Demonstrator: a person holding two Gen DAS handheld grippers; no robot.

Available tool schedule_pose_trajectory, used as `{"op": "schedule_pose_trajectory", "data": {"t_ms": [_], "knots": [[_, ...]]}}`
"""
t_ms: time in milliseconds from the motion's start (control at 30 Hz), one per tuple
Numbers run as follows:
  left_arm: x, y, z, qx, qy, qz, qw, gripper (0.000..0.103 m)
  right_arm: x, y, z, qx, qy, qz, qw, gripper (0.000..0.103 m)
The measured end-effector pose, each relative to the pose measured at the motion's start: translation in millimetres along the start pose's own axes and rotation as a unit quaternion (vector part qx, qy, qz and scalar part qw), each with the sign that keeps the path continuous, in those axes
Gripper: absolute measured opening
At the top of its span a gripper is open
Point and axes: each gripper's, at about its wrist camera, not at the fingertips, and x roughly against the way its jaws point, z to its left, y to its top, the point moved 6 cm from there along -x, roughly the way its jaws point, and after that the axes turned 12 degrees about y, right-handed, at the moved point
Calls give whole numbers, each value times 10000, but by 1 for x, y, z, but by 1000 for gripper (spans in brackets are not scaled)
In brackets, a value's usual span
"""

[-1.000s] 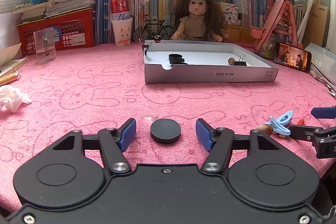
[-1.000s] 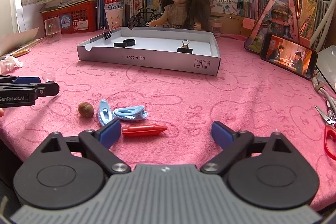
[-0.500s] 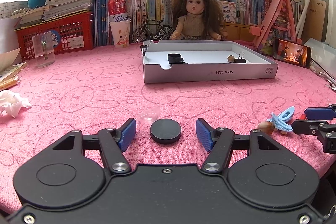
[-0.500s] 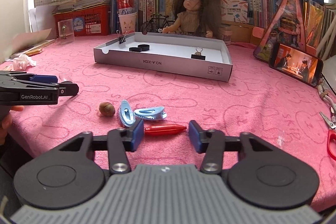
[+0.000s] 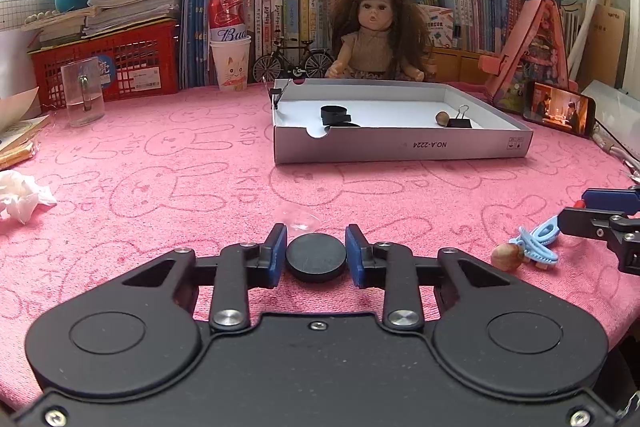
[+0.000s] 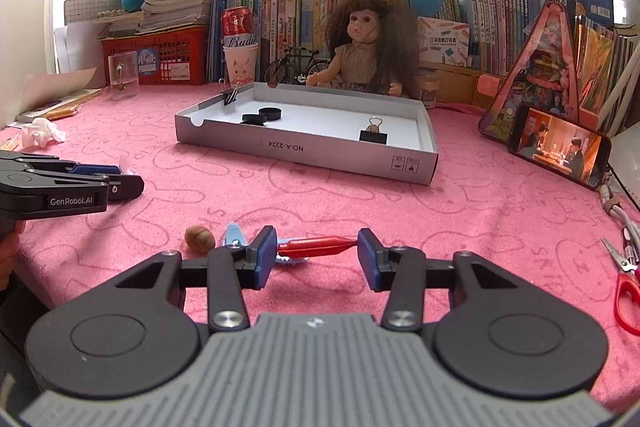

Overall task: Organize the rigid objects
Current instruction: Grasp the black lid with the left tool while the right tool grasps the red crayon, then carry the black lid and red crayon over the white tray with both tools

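My left gripper is shut on a black round disc that rests on the pink cloth. My right gripper has its jaws at both ends of a red crayon-like stick lying crosswise; whether they touch it is unclear. A brown nut and blue hair clips lie left of the stick. The white box tray stands farther back, holding black rings, a nut and a binder clip.
A doll, books, a red basket and a cup line the back. A phone stands at right, red scissors at far right, a glass and crumpled tissue at left.
The left jaws have closed from wide open onto the black disc. The right gripper has narrowed and moved so that the red stick lies between its jaws.
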Motion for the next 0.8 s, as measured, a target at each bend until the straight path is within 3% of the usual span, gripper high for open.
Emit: {"op": "schedule_pose_trajectory", "data": {"t_ms": [300, 800], "knots": [[17, 13, -18, 31, -447, -85, 9990, 30, -7, 16, -12, -206, -144, -207, 9995, 49], [-14, 57, -33, 222, -438, -89, 9988, 30, -36, 44, -41, -776, -193, -426, 9959, 49]]}}
